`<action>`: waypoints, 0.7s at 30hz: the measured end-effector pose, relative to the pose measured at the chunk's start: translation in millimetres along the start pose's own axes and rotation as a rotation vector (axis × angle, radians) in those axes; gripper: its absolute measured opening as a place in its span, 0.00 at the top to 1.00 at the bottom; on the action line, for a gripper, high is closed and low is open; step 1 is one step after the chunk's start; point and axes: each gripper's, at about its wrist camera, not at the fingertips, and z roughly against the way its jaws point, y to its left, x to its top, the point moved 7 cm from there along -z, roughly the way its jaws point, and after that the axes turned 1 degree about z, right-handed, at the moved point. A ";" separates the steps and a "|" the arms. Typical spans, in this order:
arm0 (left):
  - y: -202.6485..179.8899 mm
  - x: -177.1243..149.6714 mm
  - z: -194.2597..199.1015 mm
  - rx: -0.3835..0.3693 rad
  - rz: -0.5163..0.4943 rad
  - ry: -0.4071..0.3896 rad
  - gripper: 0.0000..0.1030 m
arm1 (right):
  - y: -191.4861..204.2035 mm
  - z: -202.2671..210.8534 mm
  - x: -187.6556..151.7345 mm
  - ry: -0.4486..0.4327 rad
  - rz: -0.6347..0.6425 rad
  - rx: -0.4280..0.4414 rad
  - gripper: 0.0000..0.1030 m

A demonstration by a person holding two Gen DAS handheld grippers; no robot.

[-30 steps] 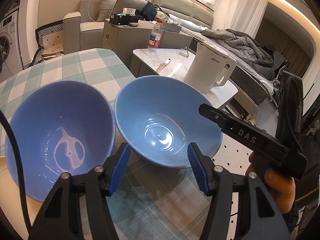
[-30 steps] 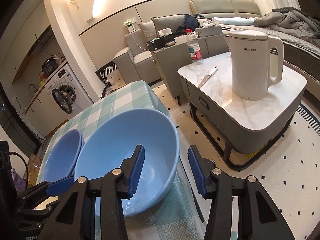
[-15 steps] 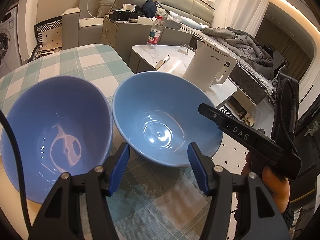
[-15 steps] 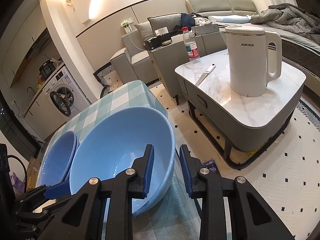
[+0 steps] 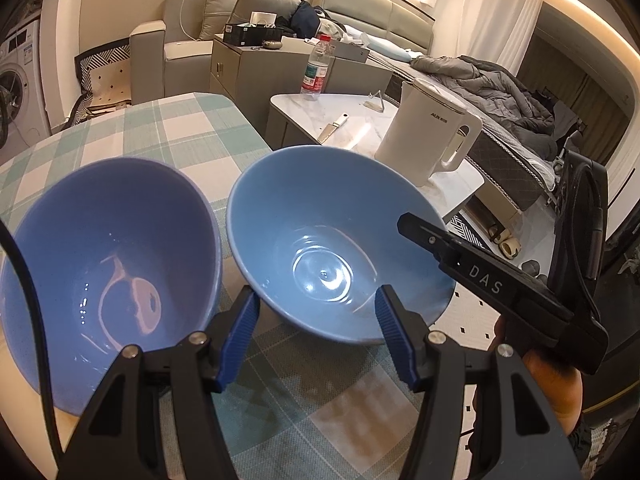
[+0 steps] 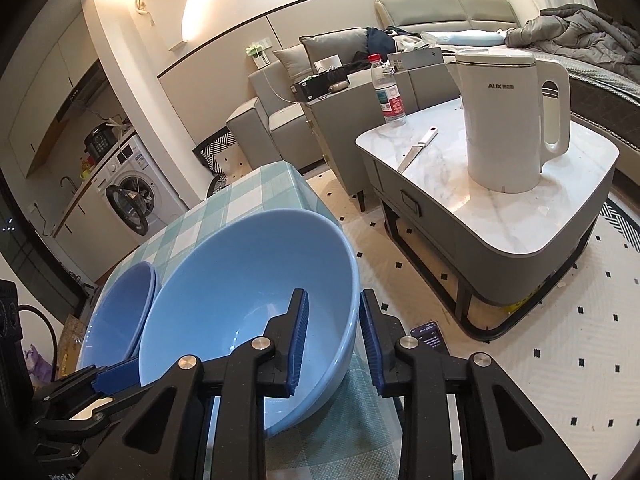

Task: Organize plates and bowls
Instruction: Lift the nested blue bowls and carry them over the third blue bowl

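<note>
A checked tablecloth point(image 5: 168, 128) covers the table in a living room. Two empty blue bowls sit side by side, mouths up: a darker bowl point(image 5: 108, 264) and a light-blue bowl point(image 6: 248, 308) at the edge, tilted. The right gripper point(image 6: 332, 344) pinches its rim. The left gripper point(image 5: 316, 336) hangs spread, empty.

A lived-in studio home: a grey sofa point(image 6: 280, 120) with cushions runs along the wall, and a bed with a rumpled grey duvet point(image 5: 496, 84) sits behind it. There's a washing machine point(image 6: 132, 196) under kitchen cabinets, and a white kettle point(image 6: 508, 120) on a marble-topped coffee table point(image 6: 520, 208).
</note>
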 end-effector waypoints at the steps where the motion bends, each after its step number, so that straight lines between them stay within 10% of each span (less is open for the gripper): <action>1: -0.2 0.2 -0.6 0.005 -0.002 -0.001 0.42 | -0.5 -0.7 -0.2 0.001 -0.002 -0.001 0.73; 21: -2.8 0.4 -0.2 0.030 -0.062 -0.029 0.42 | 5.6 -1.1 0.1 -0.005 0.080 -0.036 0.73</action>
